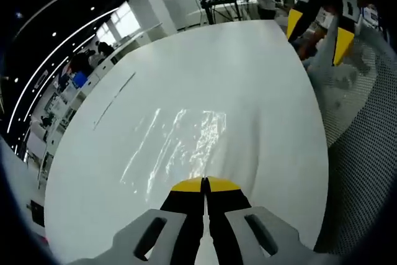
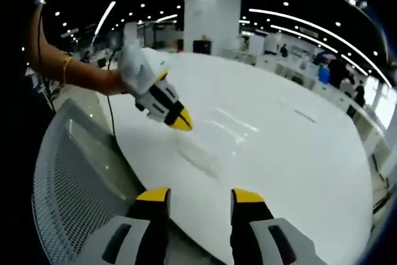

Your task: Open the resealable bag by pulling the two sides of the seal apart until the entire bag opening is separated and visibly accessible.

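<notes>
Two tongs must each take one lip of the clear resealable bag [image 1: 177,147] lying flat on the white bench [image 1: 248,79]: left tongs [image 1: 205,184] pressed together above it, right tongs [image 2: 201,195] apart

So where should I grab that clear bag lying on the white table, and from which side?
The bag lies flat and see-through on the table, so pinch a thin edge rather than press from above. I'd take the edge nearest the shut left tool, coming in low along the tabletop. I can't tell which edge carries the seal. The right tool is open.
</notes>
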Demonstrator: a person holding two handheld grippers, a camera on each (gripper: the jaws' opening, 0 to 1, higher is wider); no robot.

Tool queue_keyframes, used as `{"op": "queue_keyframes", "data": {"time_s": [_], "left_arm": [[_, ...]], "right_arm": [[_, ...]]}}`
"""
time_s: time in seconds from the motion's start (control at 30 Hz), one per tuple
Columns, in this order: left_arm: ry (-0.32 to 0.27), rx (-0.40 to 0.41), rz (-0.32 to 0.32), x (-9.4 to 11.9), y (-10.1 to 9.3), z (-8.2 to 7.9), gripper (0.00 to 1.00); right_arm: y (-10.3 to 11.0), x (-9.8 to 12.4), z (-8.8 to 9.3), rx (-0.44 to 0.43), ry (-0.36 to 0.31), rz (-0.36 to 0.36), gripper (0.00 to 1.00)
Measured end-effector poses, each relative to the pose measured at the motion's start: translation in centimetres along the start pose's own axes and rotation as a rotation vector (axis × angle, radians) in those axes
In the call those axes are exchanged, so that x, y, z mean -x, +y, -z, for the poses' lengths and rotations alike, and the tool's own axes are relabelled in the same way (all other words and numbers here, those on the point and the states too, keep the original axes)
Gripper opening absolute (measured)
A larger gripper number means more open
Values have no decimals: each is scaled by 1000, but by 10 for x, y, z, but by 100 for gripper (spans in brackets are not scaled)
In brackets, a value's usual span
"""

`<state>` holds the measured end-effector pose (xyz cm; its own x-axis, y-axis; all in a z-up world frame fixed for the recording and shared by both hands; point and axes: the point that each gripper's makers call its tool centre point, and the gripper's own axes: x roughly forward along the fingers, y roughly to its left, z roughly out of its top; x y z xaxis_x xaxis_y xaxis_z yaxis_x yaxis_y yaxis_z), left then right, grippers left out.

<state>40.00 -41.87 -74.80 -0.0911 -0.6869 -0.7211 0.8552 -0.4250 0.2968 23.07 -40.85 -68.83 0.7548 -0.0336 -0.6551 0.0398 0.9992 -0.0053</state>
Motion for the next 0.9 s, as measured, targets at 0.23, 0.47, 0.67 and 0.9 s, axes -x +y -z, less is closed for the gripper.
{"op": "queue_keyframes", "data": {"time_s": [0.23, 0.47, 0.67, 0.9], "left_arm": [[10, -19, -15, -8, 17, -1, 0], [21, -13, -6, -19, 32, -3, 0], [32, -35, -7, -29, 47, -7, 0], [38, -73, -1, -41, 70, -13, 0]], "right_arm": [[0, 4, 4, -73, -9, 13, 56], [4, 8, 5, -95, -9, 11, 55], [5, 9, 8, -101, -1, 13, 55], [5, 9, 7, -110, -6, 10, 58]]}}
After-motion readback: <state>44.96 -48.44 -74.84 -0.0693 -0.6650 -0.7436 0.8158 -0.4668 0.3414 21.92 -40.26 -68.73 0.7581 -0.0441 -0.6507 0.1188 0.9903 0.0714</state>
